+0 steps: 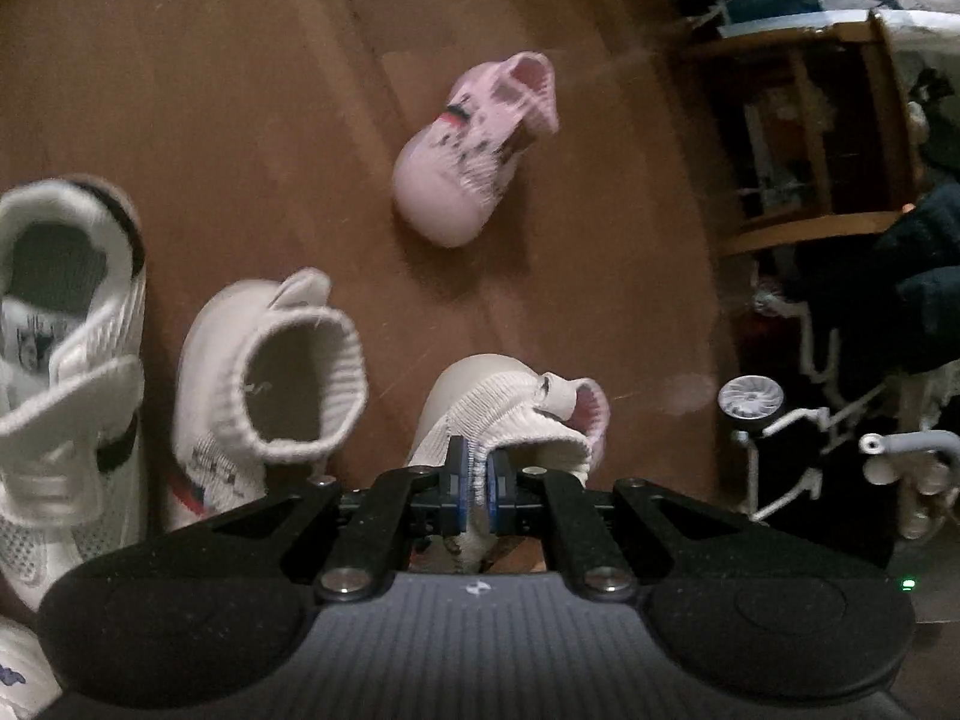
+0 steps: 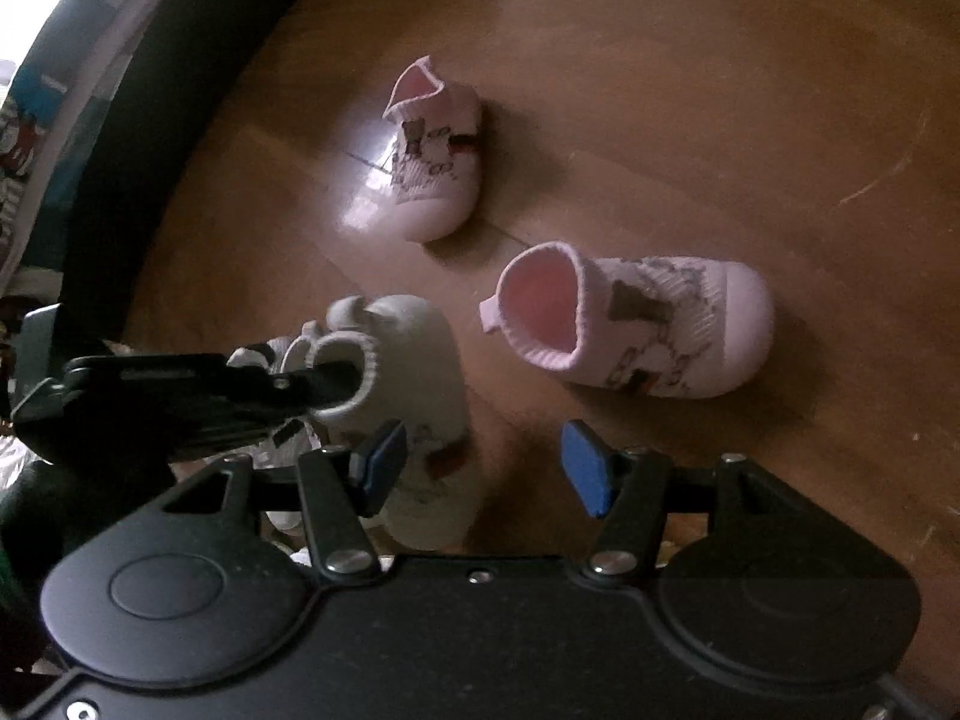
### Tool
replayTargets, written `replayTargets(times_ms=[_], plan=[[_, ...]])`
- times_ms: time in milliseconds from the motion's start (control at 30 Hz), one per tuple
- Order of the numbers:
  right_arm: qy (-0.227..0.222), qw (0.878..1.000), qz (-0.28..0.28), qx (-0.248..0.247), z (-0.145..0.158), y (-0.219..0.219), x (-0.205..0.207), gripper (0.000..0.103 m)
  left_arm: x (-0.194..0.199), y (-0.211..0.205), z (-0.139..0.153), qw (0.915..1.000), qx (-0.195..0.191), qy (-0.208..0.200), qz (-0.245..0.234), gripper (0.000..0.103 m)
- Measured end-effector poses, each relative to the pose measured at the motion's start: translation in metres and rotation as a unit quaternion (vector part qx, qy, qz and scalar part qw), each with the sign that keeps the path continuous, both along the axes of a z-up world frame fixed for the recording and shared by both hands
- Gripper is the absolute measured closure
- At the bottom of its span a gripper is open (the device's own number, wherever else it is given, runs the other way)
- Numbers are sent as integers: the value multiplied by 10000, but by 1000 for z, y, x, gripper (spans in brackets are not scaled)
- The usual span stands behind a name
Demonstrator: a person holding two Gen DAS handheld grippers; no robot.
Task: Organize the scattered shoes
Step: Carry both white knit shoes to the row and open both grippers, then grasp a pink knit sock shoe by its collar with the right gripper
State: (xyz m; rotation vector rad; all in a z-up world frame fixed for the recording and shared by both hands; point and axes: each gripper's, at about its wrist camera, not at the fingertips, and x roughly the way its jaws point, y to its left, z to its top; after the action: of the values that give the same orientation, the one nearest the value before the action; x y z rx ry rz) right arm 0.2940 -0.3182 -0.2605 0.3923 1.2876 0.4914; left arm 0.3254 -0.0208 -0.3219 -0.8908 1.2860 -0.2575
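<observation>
1. Left gripper (image 1: 475,474) is clamped on the knit collar of a white sock shoe (image 1: 510,414) above the wooden floor (image 1: 240,90).
2. Right gripper (image 2: 483,468) has its pads apart, nothing between them.
3. Two pink shoes, one near (image 2: 636,324) and one farther (image 2: 435,156), lie on the floor ahead.
4. Beside the held shoe stand another white sock shoe (image 1: 270,384) and a strapped sneaker (image 1: 66,360).

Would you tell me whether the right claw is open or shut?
Open: the right claw shows floor between its blue pads, gripping nothing.

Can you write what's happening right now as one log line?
left hand-held gripper: shut on pale knit shoe collar | right hand-held gripper: open, empty | pink shoe: on floor
</observation>
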Motion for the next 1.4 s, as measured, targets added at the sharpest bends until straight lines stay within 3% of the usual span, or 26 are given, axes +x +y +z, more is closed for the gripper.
replayTargets(times_ms=[267, 367, 433, 633, 800, 933, 1033, 1167, 1233, 1300, 1400], plan=[[-87, 9993, 367, -21, -13, 24, -3, 44, 3, -2, -1, 9966, 825, 83, -18, 98], [-127, 9990, 426, -67, -19, 32, -2, 44, 5, -4, -1, 9956, 928, 71, -121, 95], [-135, 9989, 448, -73, -23, 37, -2, 44, 8, -7, 2, 9952, 940, 32, -288, 80], [-45, 9979, 622, -146, -32, 49, -7, 44, 10, -5, 8, 9959, 695, -140, -555, 53], [28, 9970, 766, -82, -35, 51, -10, 44, 4, 8, 33, 9944, 764, -416, -595, 52], [-189, 9961, 822, -249, -21, 37, -11, 44, 1, 30, 60, 9916, 770, -949, -428, 51], [-547, 9958, 278, -676, -3, 9, -2, 44, 7, 44, 69, 9877, 904, -1208, -406, 51], [-903, 9884, -189, -1205, 9, -7, 11, 44, 12, 53, 65, 9889, 904, -1128, -354, 51], [-990, 9861, -88, -1334, 9, -5, 19, 44, 11, 52, 64, 9884, 916, -1128, -438, 51], [-1220, 9760, 475, -1742, 8, 9, 29, 44, 10, 52, 62, 9881, 941, -1103, -505, 51], [-1319, 9669, 836, -2017, 3, 20, 37, 44, 7, 59, 57, 9885, 977, -1011, -551, 51]])
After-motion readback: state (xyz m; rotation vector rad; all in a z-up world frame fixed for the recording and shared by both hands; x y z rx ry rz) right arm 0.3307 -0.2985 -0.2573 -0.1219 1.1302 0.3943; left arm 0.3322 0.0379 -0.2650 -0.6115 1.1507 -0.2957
